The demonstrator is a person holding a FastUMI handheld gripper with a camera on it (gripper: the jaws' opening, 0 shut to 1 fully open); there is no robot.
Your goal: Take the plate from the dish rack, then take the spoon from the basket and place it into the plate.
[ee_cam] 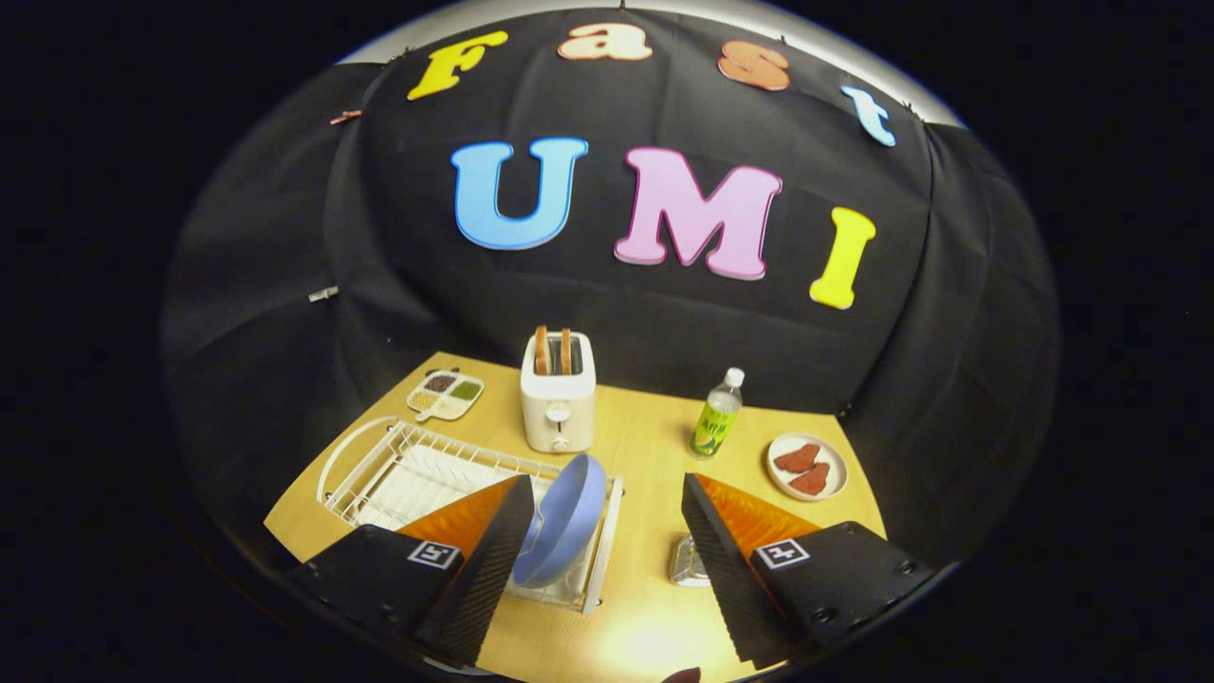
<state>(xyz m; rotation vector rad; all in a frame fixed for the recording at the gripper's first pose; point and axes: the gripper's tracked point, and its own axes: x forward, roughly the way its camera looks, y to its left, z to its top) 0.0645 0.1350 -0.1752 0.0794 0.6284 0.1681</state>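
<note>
Gripper-mounted fisheye, above the table [645, 446] – facing forward, perhaps tilted downward

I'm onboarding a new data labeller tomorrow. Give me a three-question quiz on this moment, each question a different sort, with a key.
1. True or false: the blue plate stands on edge in the white dish rack.
2. Multiple choice: the gripper is A) shut on the plate, B) open, with the plate beside one finger, C) shut on nothing.
3. Fill in: bread slices stick up from the ____ behind the rack.

Key: 1 true; 2 B; 3 toaster.
</note>
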